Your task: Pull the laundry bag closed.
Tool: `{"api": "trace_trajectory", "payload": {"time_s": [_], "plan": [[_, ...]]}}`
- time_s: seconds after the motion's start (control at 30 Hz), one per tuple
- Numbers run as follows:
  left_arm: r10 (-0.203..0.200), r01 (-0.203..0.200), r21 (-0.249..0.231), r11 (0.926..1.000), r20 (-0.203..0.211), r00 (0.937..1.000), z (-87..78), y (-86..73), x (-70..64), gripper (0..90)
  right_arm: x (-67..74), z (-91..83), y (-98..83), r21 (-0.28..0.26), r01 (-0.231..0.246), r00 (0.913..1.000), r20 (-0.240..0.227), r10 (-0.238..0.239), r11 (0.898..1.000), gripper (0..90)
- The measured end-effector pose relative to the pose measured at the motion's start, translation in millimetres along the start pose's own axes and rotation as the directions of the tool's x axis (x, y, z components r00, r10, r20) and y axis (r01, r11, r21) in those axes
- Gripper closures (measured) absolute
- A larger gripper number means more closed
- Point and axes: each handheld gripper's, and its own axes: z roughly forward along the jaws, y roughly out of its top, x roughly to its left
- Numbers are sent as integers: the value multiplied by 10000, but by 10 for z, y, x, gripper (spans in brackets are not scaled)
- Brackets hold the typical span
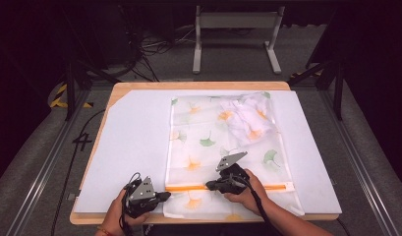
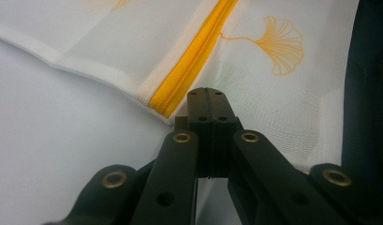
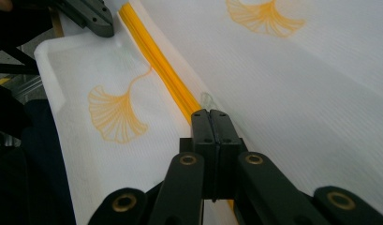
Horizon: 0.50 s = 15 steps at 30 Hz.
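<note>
The mesh bag (image 1: 228, 152) lies flat on the white board (image 1: 129, 147), zipper (image 1: 188, 188) running across its near end. The left gripper (image 1: 165, 195) sits at the zipper's left end, jaws together on the bag's edge. The right gripper (image 1: 209, 186) rests on the zipper near its middle, jaws together; whether they pinch the slider cannot be told. Crumpled cloth (image 1: 250, 115) lies inside the bag's far right corner.

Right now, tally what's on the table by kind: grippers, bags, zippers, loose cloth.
Grippers: 2, left gripper and right gripper, both shut at the zipper line
Mesh laundry bag: 1
Orange zipper: 1
Crumpled cloth at the bag's far end: 1
Total: 5
</note>
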Motion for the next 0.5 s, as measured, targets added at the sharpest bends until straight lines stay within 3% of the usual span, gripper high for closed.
{"api": "trace_trajectory", "payload": {"time_s": [0.5], "plan": [[-88, 88, -3, 10000, 26, 10000, -1, -1, 4, 900, -273, -574, -457, -126, -645, 9923, 1053, 655, 9978, 900]]}}
